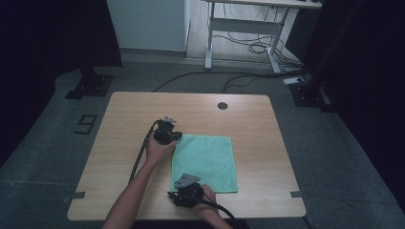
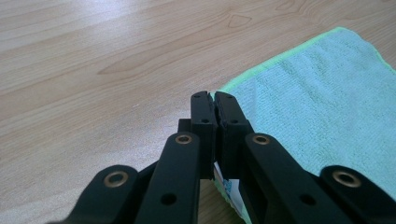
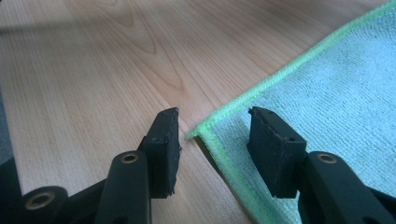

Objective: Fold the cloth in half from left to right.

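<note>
A mint-green cloth (image 1: pixel 207 162) lies flat on the wooden table (image 1: pixel 129 109), near its front. My left gripper (image 1: pixel 175 137) is at the cloth's far left corner. In the left gripper view, the left gripper (image 2: pixel 212 100) has its jaws together, pinching the corner of the cloth (image 2: pixel 308 98), with a white label (image 2: pixel 229 186) showing beneath them. My right gripper (image 1: pixel 175 192) is at the near left corner. In the right gripper view, the right gripper (image 3: pixel 215 119) stands open, and the cloth's hemmed corner (image 3: pixel 198 132) lies between the jaws, touching neither pad.
A round cable hole (image 1: pixel 222 105) sits near the table's far edge. Beyond the table stand a white desk frame (image 1: pixel 248 28) with floor cables (image 1: pixel 258 47) and two black stand bases (image 1: pixel 90 86) (image 1: pixel 305 93). Bare wood surrounds the cloth on every side.
</note>
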### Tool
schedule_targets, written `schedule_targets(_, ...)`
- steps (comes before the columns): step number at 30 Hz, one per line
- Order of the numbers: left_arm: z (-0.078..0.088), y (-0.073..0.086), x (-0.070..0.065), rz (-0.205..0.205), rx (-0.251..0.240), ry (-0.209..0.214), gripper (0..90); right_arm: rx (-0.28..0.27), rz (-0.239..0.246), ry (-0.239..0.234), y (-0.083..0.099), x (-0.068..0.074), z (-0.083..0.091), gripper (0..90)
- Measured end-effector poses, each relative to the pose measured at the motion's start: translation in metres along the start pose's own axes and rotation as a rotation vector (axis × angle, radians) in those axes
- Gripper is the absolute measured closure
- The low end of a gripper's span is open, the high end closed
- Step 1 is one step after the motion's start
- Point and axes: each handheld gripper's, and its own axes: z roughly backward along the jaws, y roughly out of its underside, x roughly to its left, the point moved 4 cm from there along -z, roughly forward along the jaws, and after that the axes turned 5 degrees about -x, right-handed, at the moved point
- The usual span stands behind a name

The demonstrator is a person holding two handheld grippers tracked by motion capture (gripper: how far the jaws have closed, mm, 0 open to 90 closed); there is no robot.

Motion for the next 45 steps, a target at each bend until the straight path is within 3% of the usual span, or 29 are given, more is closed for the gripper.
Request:
schedule_targets(4, 0.002, 0.0, 0.0, -0.003, 0.0, -0.003, 87.4, 0.002, -0.001, 0.015, 0.0, -0.001, 0.001, 60.6)
schedule_targets(10, 0.004, -0.002, -0.002, -0.007, -0.006, -0.003, 87.8, -0.004, -0.003, 0.057, 0.002, -0.004, 0.004, 81.8)
schedule_targets(12, 0.005, -0.002, -0.003, -0.008, -0.009, -0.001, 87.9, -0.019, -0.008, 0.056, 0.002, -0.003, 0.006, 84.4)
schedule_targets(21, 0.018, -0.012, -0.007, -0.008, -0.038, 0.0, 88.0, -0.093, -0.046, 0.034, -0.008, -0.002, 0.017, 85.1)
schedule_targets(26, 0.032, -0.02, -0.012, -0.033, -0.052, -0.002, 88.1, -0.14, -0.068, 0.021, -0.016, -0.001, 0.026, 85.2)
schedule_targets(34, 0.055, -0.043, -0.021, -0.053, -0.078, -0.004, 88.1, -0.235, -0.09, 0.022, -0.035, -0.003, 0.046, 85.2)
schedule_targets(45, 0.043, -0.033, -0.016, -0.025, -0.044, -0.004, 88.0, -0.19, -0.085, 0.009, -0.027, 0.003, 0.031, 84.9)
